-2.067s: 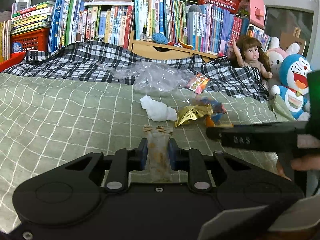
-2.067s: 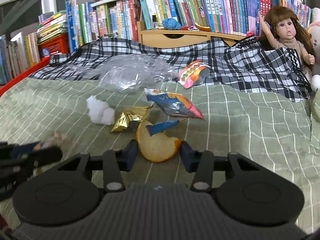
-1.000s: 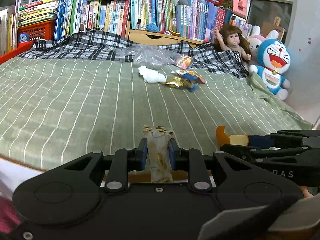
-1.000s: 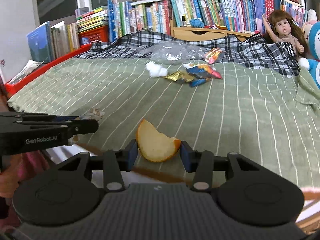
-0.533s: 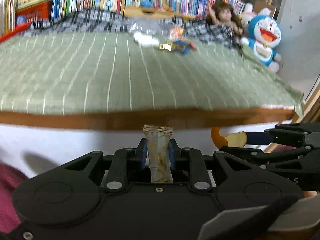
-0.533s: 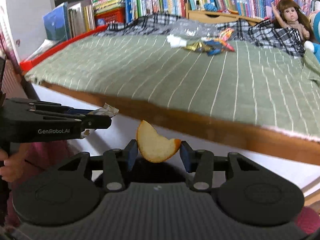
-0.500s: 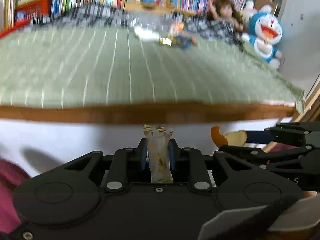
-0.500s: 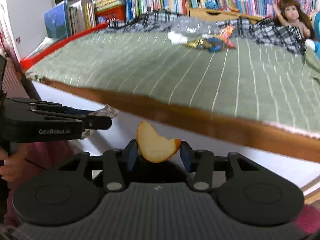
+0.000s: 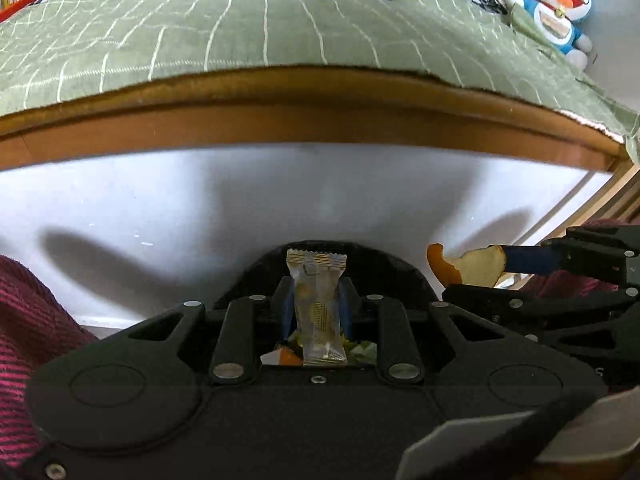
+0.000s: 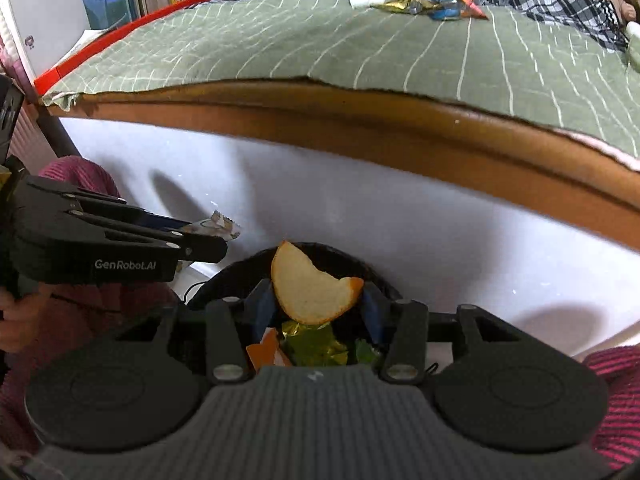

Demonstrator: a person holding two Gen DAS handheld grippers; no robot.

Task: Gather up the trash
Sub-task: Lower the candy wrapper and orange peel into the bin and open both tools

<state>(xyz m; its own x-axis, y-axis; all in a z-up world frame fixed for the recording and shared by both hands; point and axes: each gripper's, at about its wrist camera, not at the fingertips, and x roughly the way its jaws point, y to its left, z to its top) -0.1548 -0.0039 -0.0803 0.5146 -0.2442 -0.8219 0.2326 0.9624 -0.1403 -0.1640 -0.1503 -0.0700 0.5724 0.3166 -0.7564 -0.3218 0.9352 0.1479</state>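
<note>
The left gripper pinches a small clear candy wrapper. The right gripper, its jaws just loosening, has a curved orange peel between them. Both hang over the round black bin, which already holds some scraps. More shiny wrappers wait far off on the green striped bed cover.

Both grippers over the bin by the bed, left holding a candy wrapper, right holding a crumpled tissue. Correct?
Not quite. The right gripper holds an orange peel, not a tissue, as the right wrist view shows. The rest stands: left gripper holds the candy wrapper, both above the bin.
</note>
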